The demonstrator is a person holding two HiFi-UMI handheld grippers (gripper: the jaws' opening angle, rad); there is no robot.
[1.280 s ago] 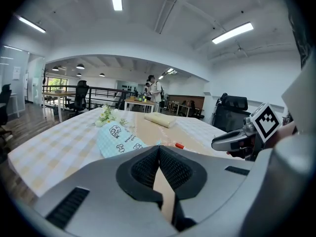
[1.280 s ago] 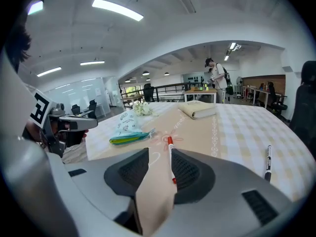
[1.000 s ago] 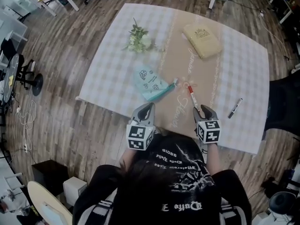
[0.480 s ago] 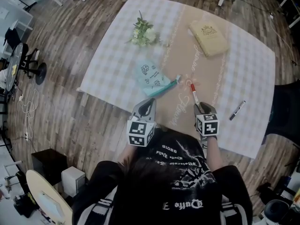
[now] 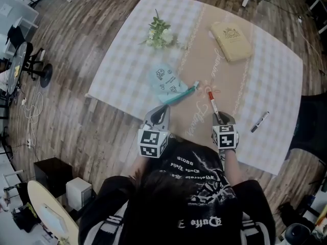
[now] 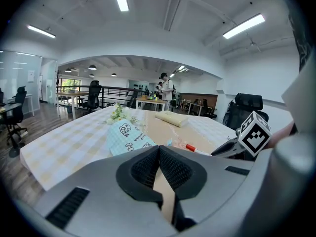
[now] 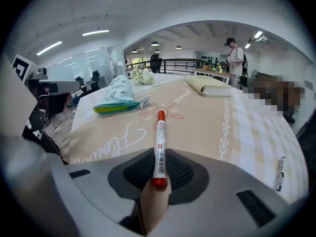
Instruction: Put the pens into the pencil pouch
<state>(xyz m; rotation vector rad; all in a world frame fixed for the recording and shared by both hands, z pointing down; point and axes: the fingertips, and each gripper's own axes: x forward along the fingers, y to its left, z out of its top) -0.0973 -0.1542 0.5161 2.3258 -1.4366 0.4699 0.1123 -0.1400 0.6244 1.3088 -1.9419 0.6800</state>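
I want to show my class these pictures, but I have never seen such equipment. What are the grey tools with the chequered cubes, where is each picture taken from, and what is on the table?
A person holds a two-jaw tool in each hand; the cubes are part of the tools. One picture looks down from the person's head; the other two look along each tool's jaws. On the tablecloth lie a pale green pencil pouch, a black pen, a bunch of flowers and a tan notebook. The left gripper is shut and empty. The right gripper has just been closing its jaws and now pinches one end of a red pen.
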